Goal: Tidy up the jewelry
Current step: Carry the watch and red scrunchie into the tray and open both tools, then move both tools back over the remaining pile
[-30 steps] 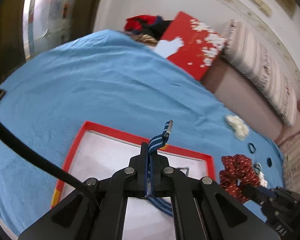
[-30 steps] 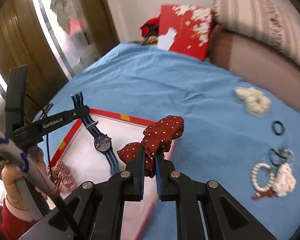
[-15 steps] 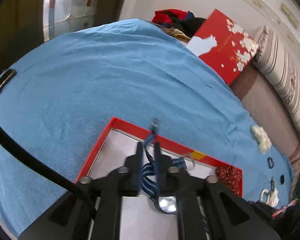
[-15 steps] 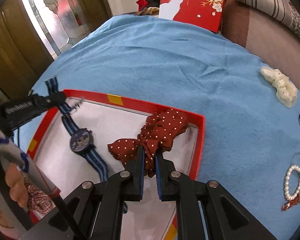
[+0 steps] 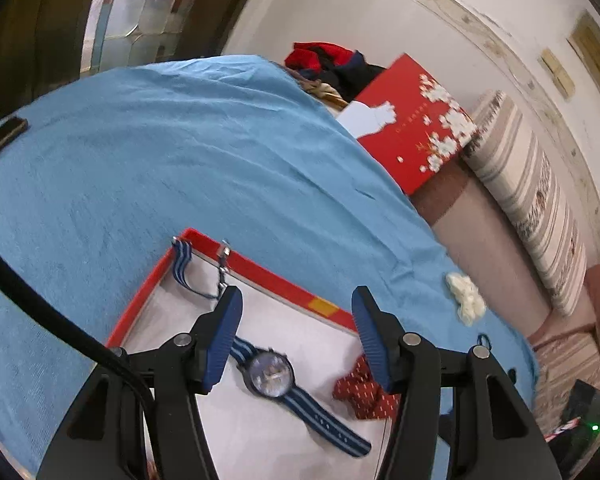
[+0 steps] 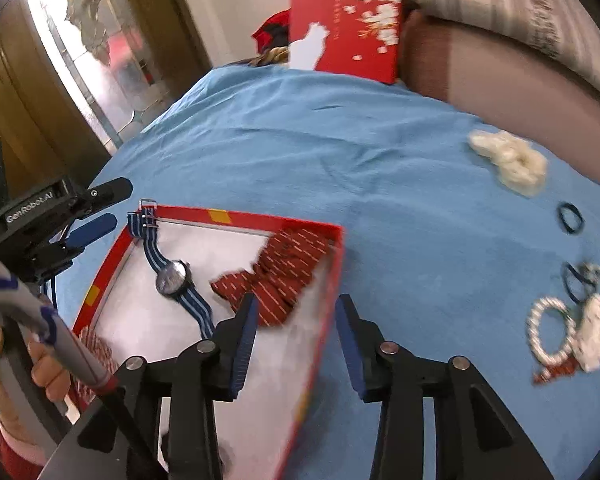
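A red-rimmed tray (image 5: 284, 282) (image 6: 236, 216) with a white floor lies on the blue bedspread. Inside it lies a watch with a blue striped strap (image 5: 271, 372) (image 6: 174, 276), its far strap end draped over the tray's rim. Beside it rests a dark red dotted scrunchie (image 5: 364, 394) (image 6: 284, 268). My left gripper (image 5: 296, 320) hovers over the tray, jaws opening, nothing between them. My right gripper (image 6: 294, 310) hangs above the tray's right wall, jaws opening and empty, the scrunchie just beyond its left finger.
On the bedspread right of the tray lie a cream scrunchie (image 6: 512, 158), black hair ties (image 6: 570, 218) and a white bead bracelet (image 6: 548, 332) with a pale trinket. A red flowered box (image 6: 346, 26) leans at the bed's far edge. Another patterned scrunchie (image 6: 94, 350) sits in the tray's near corner.
Both grippers let go: the left released the watch strap and the right dropped the dotted scrunchie. Both things now lie in the tray, and both pairs of jaws stand apart.
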A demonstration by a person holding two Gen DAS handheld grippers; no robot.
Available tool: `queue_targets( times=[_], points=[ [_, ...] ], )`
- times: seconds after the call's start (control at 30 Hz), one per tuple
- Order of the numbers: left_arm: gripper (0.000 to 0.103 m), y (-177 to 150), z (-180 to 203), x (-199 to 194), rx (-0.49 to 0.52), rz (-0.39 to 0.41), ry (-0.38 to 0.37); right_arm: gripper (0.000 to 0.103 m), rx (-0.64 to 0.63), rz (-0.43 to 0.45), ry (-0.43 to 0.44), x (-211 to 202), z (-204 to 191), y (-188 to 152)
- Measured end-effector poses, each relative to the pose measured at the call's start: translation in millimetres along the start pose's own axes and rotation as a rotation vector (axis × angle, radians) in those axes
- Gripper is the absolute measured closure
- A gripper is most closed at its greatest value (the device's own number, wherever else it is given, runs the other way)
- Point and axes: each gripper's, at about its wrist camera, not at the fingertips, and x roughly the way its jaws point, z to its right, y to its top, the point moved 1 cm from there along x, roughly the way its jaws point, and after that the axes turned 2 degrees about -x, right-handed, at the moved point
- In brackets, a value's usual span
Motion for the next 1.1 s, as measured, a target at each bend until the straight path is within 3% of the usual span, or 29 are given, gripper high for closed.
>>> queue_targets(
  times=[0.3, 0.47, 0.67, 0.87, 1.1],
  points=[
    [0.045, -54.0, 62.7, -40.5, 0.241, 0.032, 0.037, 0.057, 0.076, -0.003, -0.219, -75.7, 83.7, -88.6],
    [0.045, -112.6, 98.3, -56.2, 0.358, -0.067, 0.021, 0.055, 0.201, -0.005, -0.291, -114.4, 138.6, -135.6],
    [0.044, -167.9, 147.4, -81.0, 0.515, -0.105, 0.027, 0.055, 0.328, 0.021, -0.285, -134.9, 172.5, -168.0],
    [0.043, -194.2, 187.4, -97.8, 0.654, -0.079, 0.052, 0.053, 0.358, 0.057, -0.266, -148.4, 184.6, -184.6],
    [0.038, -213.0, 213.2, -98.9, 0.726, -0.080, 0.062, 0.052, 0.434, 0.071, -0.254, -158.0, 213.3, -207.5]
  ],
)
